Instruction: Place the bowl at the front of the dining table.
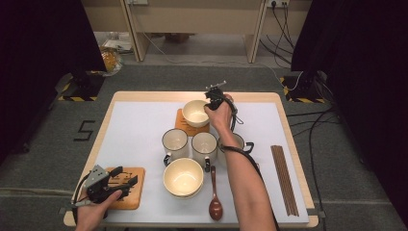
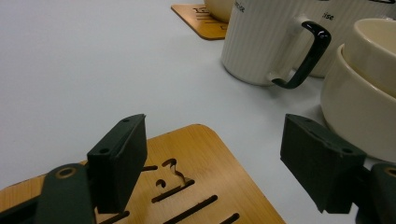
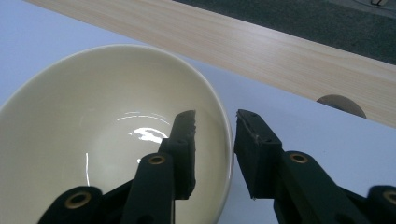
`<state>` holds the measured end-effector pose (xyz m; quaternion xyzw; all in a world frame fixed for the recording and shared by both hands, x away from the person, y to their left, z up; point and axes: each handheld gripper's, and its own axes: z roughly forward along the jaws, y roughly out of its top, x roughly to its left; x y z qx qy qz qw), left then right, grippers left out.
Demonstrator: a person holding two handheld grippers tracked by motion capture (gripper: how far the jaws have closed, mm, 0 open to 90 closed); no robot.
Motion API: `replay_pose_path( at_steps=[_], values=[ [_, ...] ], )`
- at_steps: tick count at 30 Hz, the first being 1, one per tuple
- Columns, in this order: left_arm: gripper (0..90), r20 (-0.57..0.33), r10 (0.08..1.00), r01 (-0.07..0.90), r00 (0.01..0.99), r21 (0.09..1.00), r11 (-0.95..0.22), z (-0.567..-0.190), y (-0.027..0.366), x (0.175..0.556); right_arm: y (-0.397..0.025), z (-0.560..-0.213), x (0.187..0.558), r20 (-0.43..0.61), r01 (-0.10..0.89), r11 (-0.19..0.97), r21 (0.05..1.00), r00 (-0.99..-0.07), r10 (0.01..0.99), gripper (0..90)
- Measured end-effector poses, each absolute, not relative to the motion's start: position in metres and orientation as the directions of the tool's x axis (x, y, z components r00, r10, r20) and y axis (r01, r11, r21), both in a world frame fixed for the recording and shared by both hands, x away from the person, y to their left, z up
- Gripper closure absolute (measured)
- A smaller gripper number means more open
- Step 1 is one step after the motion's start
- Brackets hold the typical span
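Bowl [image 1: 195, 112] on far coaster [image 1: 183, 123], counter [image 1: 134, 139] at 12 o'clock. Right hand-held gripper [image 3: 215, 122] straddling rim at 3 o'clock, jaws narrowly apart, not yet pinching. Glazed ceramic: stiff, slippery, breakable; best gripped at rim. Left hand-held gripper [image 2: 212, 158] wide open, empty, over near coaster [image 2: 205, 186].

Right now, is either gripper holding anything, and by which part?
The right gripper has its fingers astride the far bowl's rim, one inside, one outside; whether it's clamped cannot be told. The left gripper is open, holding nothing.
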<state>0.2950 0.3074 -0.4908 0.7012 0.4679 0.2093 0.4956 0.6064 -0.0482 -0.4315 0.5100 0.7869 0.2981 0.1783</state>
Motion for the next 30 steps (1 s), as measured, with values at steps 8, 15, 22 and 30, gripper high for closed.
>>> replay_pose_path(
  at_steps=[8,15,22,30],
  values=[
    [22.5,-0.17,0.865,0.449,0.473,0.891,-0.071,-0.491,0.308,0.295,-0.049,-0.42,0.602,0.066,0.696,0.268,0.666,-0.413,0.908,54.9],
    [22.5,-0.17,0.866,0.449,0.471,0.891,-0.069,-0.491,0.308,0.295,-0.053,-0.411,0.598,0.084,0.699,0.251,0.67,-0.407,0.91,53.1],
    [22.5,-0.17,0.868,0.446,0.467,0.893,-0.066,-0.49,0.308,0.295,-0.053,-0.406,0.592,0.088,0.7,0.251,0.668,-0.41,0.908,52.3],
    [22.5,-0.17,0.87,0.444,0.464,0.894,-0.062,-0.49,0.309,0.294,-0.057,-0.403,0.584,0.107,0.699,0.238,0.674,-0.411,0.905,52.1]
  ],
)
